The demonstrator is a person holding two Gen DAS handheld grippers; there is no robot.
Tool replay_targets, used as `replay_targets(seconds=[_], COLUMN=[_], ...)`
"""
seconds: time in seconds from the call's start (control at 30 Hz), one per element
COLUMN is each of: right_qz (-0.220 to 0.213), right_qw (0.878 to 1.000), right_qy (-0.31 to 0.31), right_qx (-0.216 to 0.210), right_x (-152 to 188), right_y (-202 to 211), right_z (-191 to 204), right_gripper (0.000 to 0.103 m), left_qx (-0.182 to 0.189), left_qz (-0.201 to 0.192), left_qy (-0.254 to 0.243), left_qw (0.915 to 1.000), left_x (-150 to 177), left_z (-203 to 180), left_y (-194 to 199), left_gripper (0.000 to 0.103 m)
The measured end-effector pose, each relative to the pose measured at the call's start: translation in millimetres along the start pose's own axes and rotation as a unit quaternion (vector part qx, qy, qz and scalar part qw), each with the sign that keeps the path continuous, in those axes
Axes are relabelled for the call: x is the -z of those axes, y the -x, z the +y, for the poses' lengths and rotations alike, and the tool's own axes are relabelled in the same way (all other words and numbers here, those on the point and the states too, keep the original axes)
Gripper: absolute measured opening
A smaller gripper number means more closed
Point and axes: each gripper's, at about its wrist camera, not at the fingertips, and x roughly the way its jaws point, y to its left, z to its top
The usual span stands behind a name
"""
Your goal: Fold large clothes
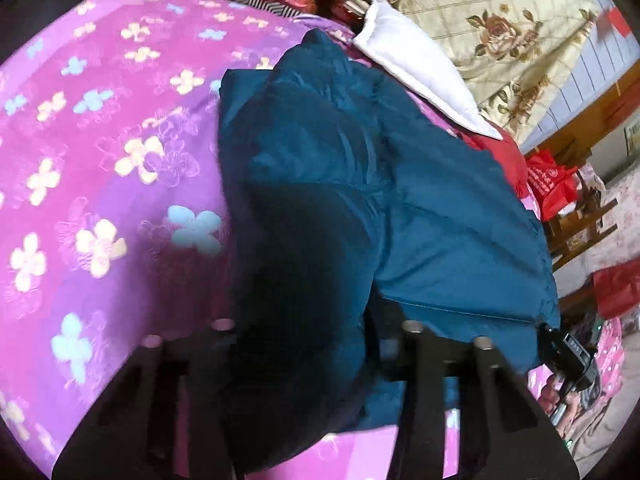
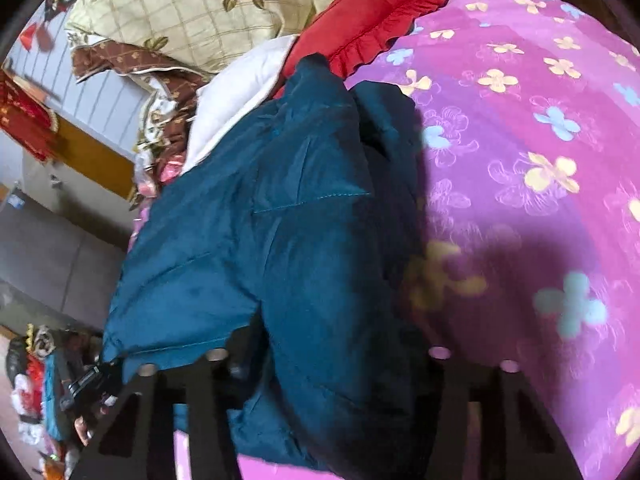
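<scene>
1 teal padded jacket (image 1: pixel 420 208), quilted w/ stitched seams, lies bunched on the bed, on a pink-purple bedspread (image 1: pixel 100 140) printed w/ yellow and blue flowers. All places below given rel. to the jacket.

2 claws, both at its near hem. Left claw (image 1: pixel 316 344): black fingers either side of a thick fold of jacket; fabric bulges up between them and they look pinched on it. Right claw (image 2: pixel 328 364): same, a dark wad of jacket fills the gap between its fingers, pinched. In the left wrist view the right tool shows at the jacket's lower right corner, w/ a person's hand (image 1: pixel 560 400) on its handle; the right wrist view shows the other hand (image 2: pixel 86 428) at the lower left corner.

Beyond the far end of the jacket: 1 white cushion (image 1: pixel 416 64) touching it, 1 red frilled pillow (image 2: pixel 372 20) just beside that, 1 cream quilt (image 1: pixel 512 28) w/ rose print further back, plus a brown patterned cloth (image 2: pixel 132 60).

Room: off the bed edge beside the jacket, 1 red bag (image 1: pixel 552 184) on wooden furniture, pale panelled wall behind, grey floor (image 2: pixel 52 248) w/ a blurred heap of stuff.
</scene>
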Motion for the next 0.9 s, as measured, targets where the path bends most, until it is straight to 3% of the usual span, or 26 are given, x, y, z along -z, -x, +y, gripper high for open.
replay_targets(seconds=[0.17, 0.23, 0.27, 0.33, 0.37, 0.6, 0.73, 0.8, 0.9], right_qz=[0.014, 0.010, 0.005, -0.005, -0.012, -0.089, -0.136, -0.139, -0.122], right_qw=[1.000, 0.999, 1.000, 1.000, 1.000, 0.992, 0.978, 0.972, 0.968], right_qy=[0.004, 0.005, 0.009, 0.009, 0.009, 0.025, 0.073, 0.122, 0.173], right_qx=[-0.025, -0.034, -0.027, 0.004, 0.019, 0.086, 0.137, 0.144, 0.136], right_x=[25.1, 33.3, 34.4, 32.0, 30.8, 32.9, 43.5, 53.2, 68.4], right_y=[23.7, 27.6, 27.1, 25.3, 25.8, 71.2, 102.7, 106.8, 96.1], right_z=[-8.1, -12.3, -12.7, -10.7, -9.0, 6.4, 28.5, 51.0, 77.3], right_gripper=[0.044, 0.046, 0.047, 0.063, 0.064, 0.066, 0.066, 0.066, 0.066], left_qx=[-0.015, -0.017, -0.021, -0.027, -0.024, -0.043, -0.090, -0.102, -0.107], left_qz=[0.005, 0.004, 0.002, 0.000, -0.002, -0.051, -0.113, -0.125, -0.111], left_qy=[-0.017, -0.017, -0.016, 0.006, 0.013, -0.023, -0.041, -0.045, -0.050], left_qw=[0.9997, 0.9997, 0.9997, 0.9996, 0.9996, 0.9975, 0.9887, 0.9859, 0.9868], left_x=[24.8, 28.9, 27.9, 24.7, 24.7, 37.9, 49.6, 50.6, 50.5], left_z=[-2.6, 1.1, 2.6, 6.8, 7.7, -2.8, -6.5, -7.8, -13.5], left_y=[21.5, 20.4, 17.7, 14.7, 16.4, 63.6, 96.9, 102.5, 92.6], left_gripper=[0.035, 0.042, 0.045, 0.053, 0.053, 0.053, 0.059, 0.065, 0.065])
